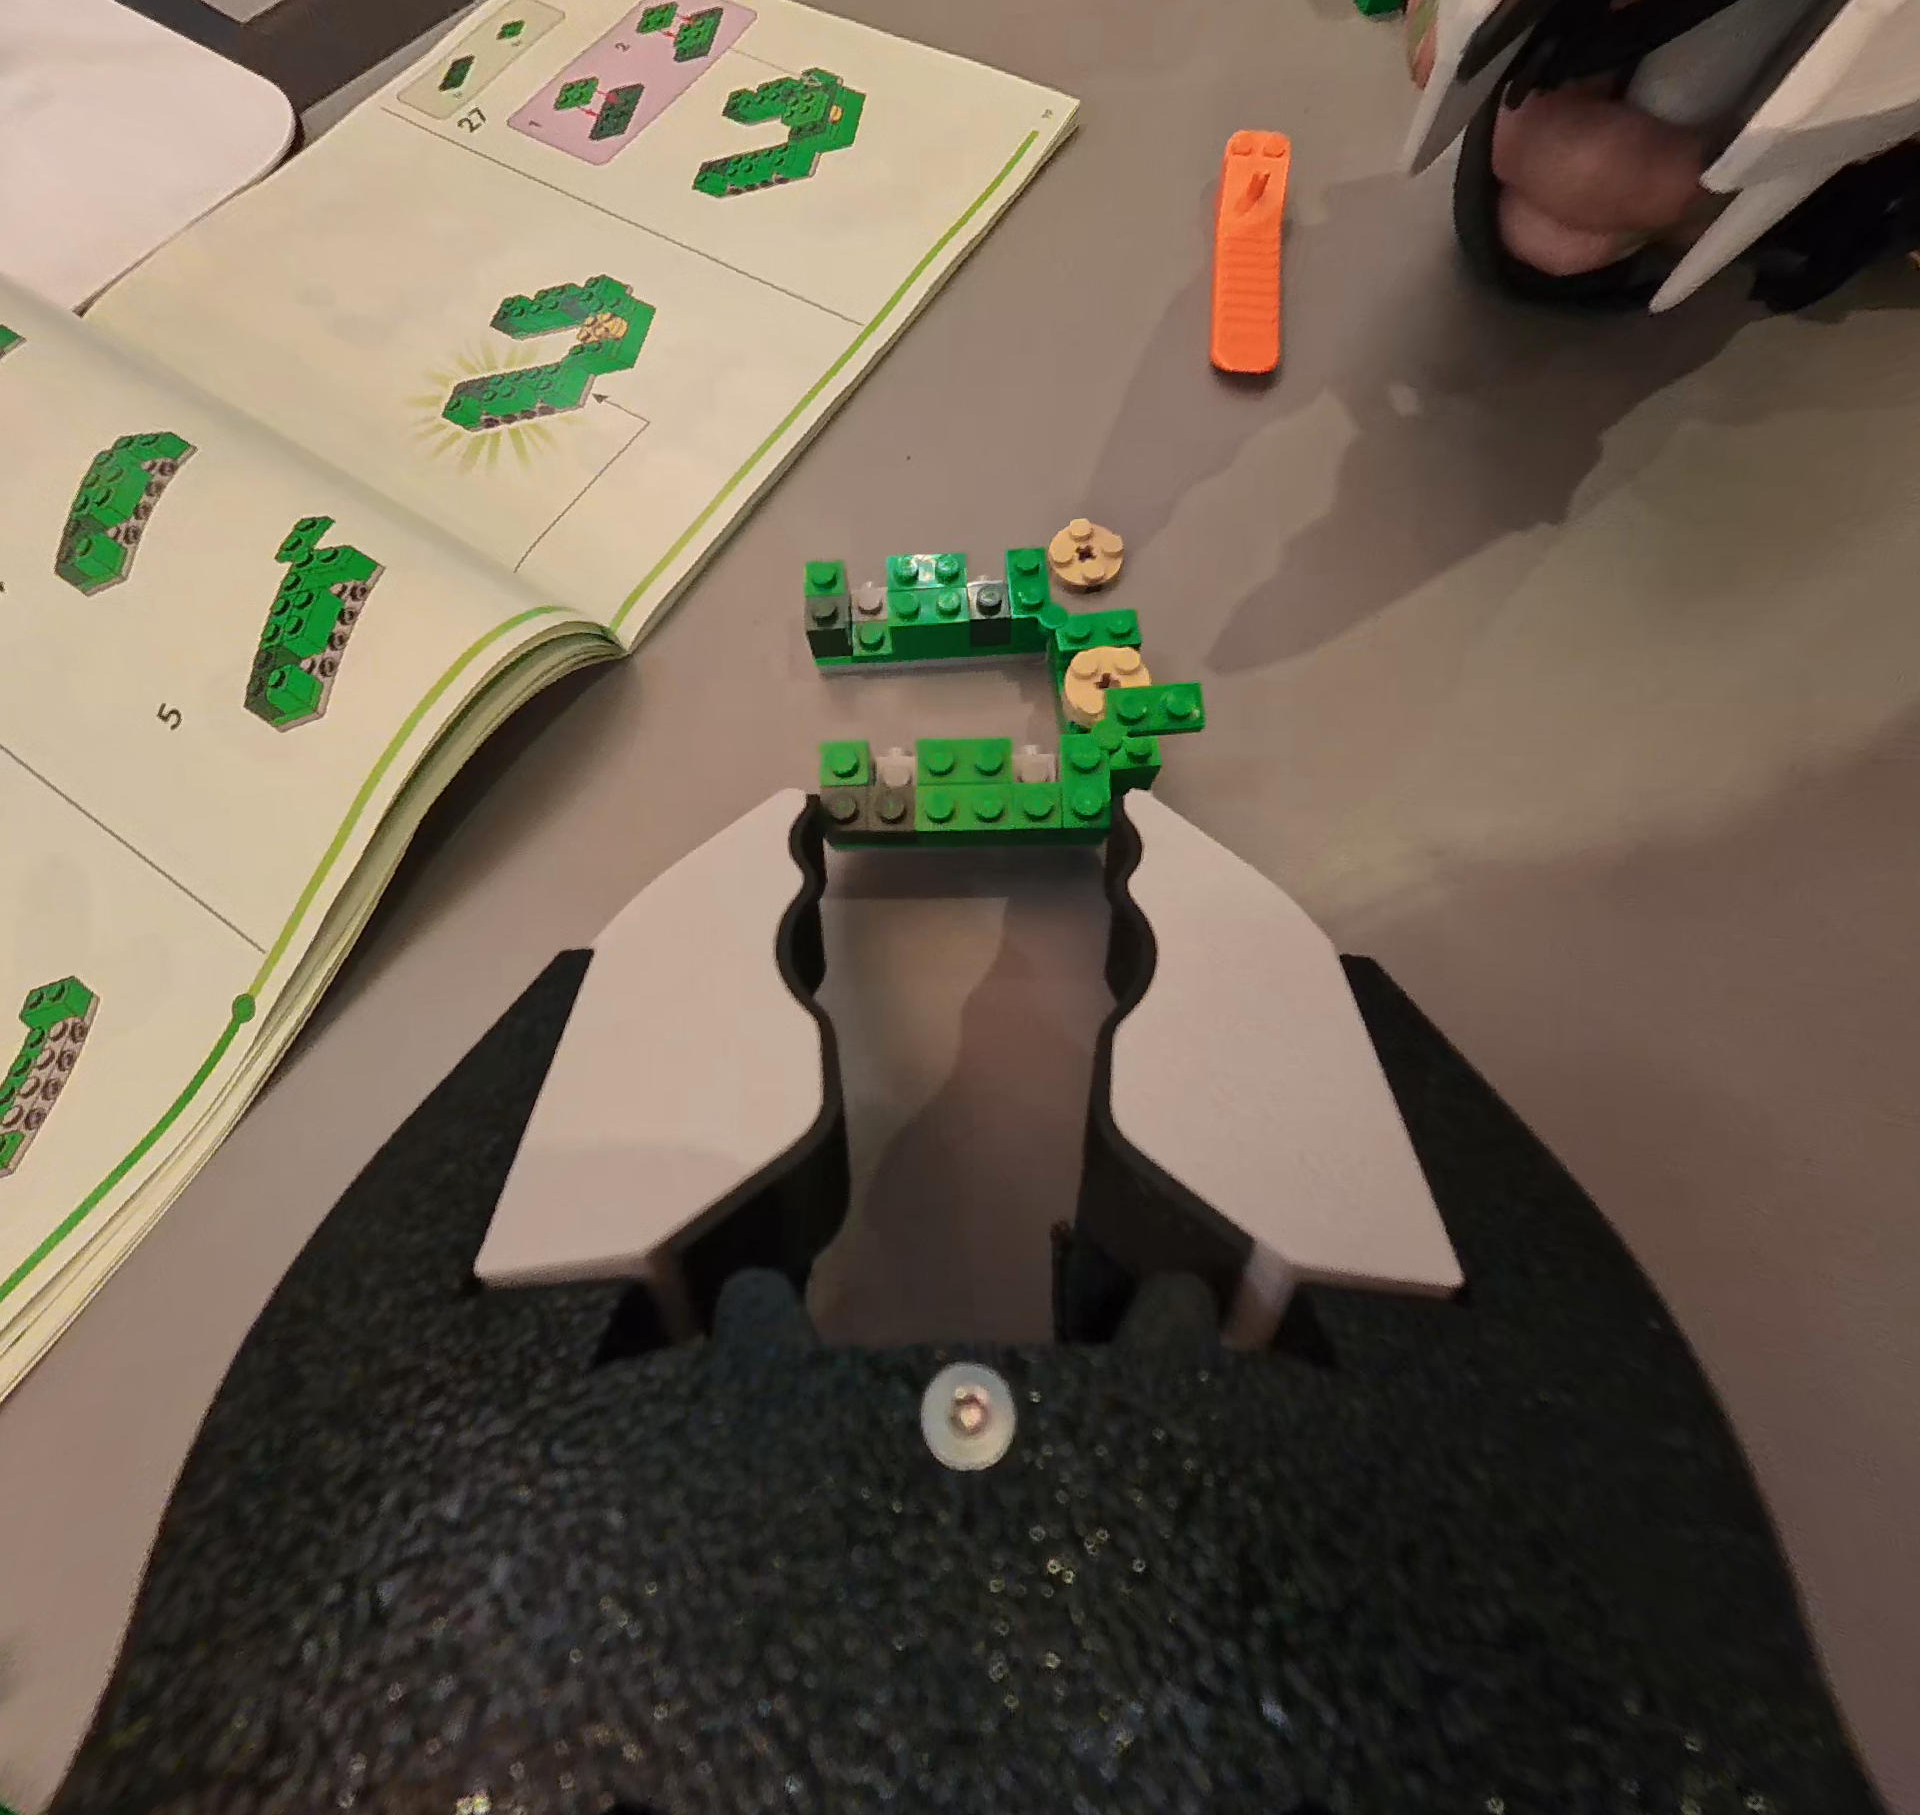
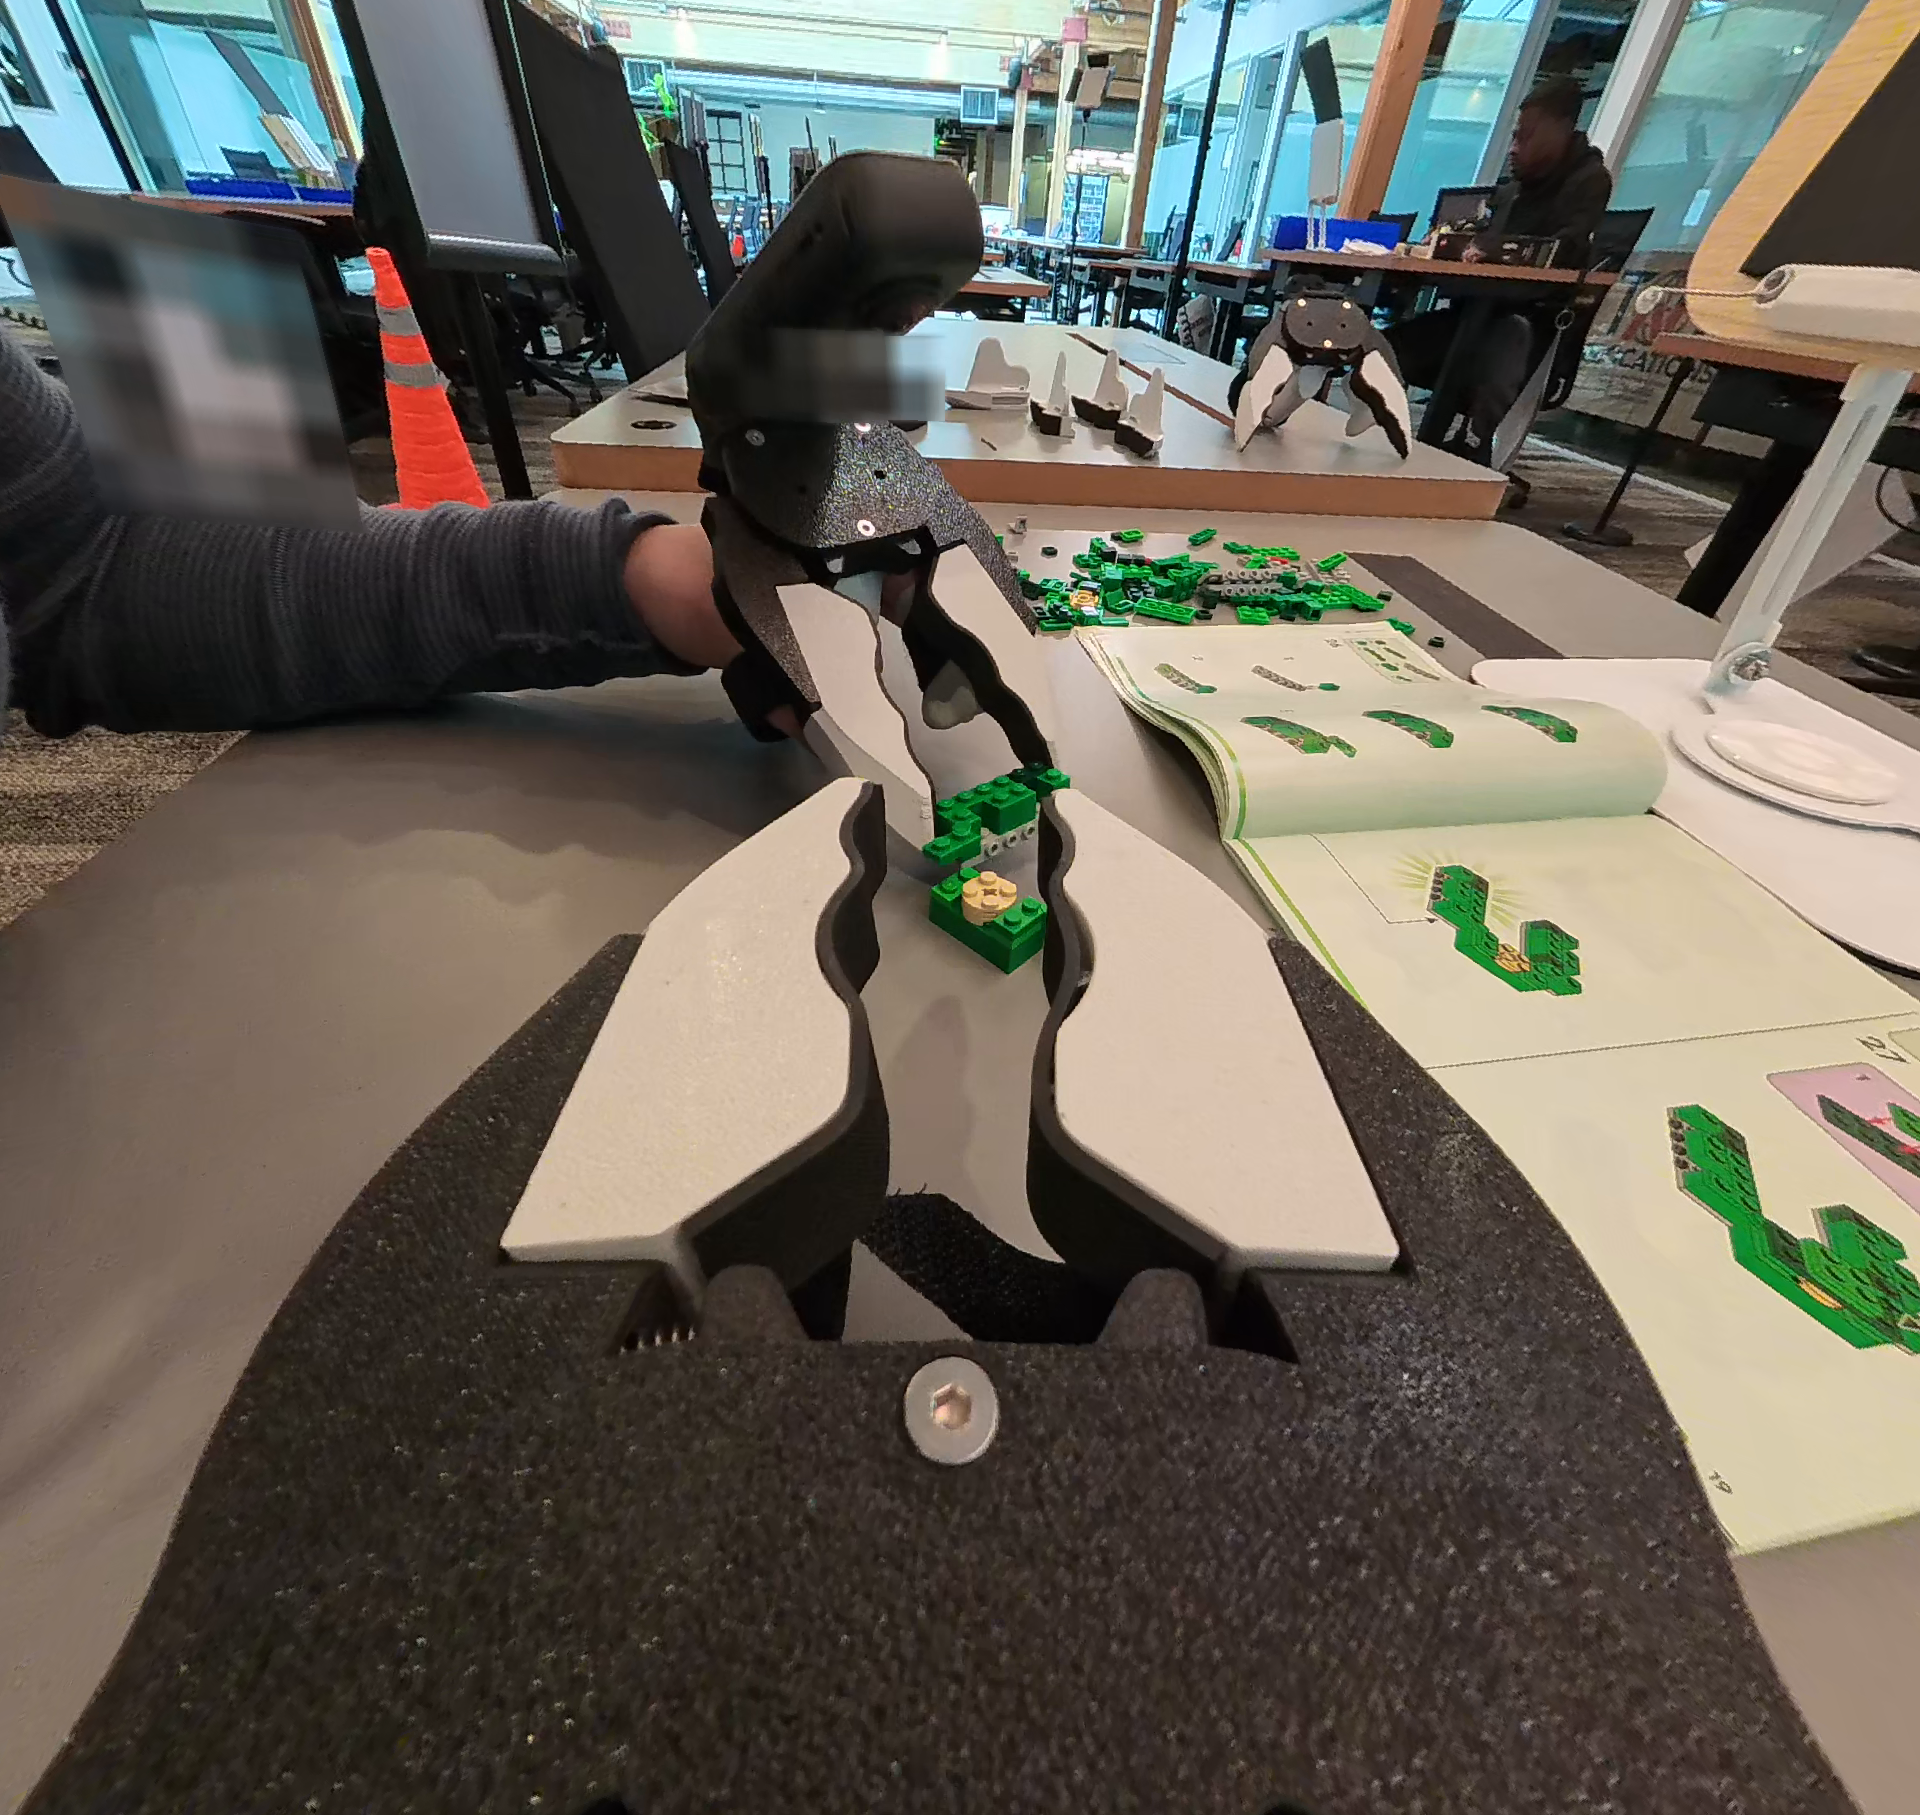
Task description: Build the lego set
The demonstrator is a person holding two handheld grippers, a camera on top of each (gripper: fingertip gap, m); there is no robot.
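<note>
A C-shaped green lego build (image 1: 966, 799) with grey bricks lies on the grey table (image 1: 1455, 934). A tan round plate (image 1: 1107, 672) sits on its bend. My left gripper (image 1: 968, 820) is shut on the near arm of the build, one fingertip at each end. The right wrist view shows the left gripper (image 2: 987, 804) coming down from above onto the build (image 2: 992, 918). My right gripper (image 2: 958, 809) is open and empty, short of the build. It also shows in the left wrist view (image 1: 1538, 233) at the far right, held by a hand.
A loose tan round plate (image 1: 1086, 552) lies by the build's far arm. An orange brick separator (image 1: 1250, 248) lies beyond it. An open instruction booklet (image 1: 520, 311) lies to the left. A pile of loose green bricks (image 2: 1174, 581) and a white lamp base (image 2: 1787, 768) stand farther off. My right fingertips sit around 12 cm from my left ones.
</note>
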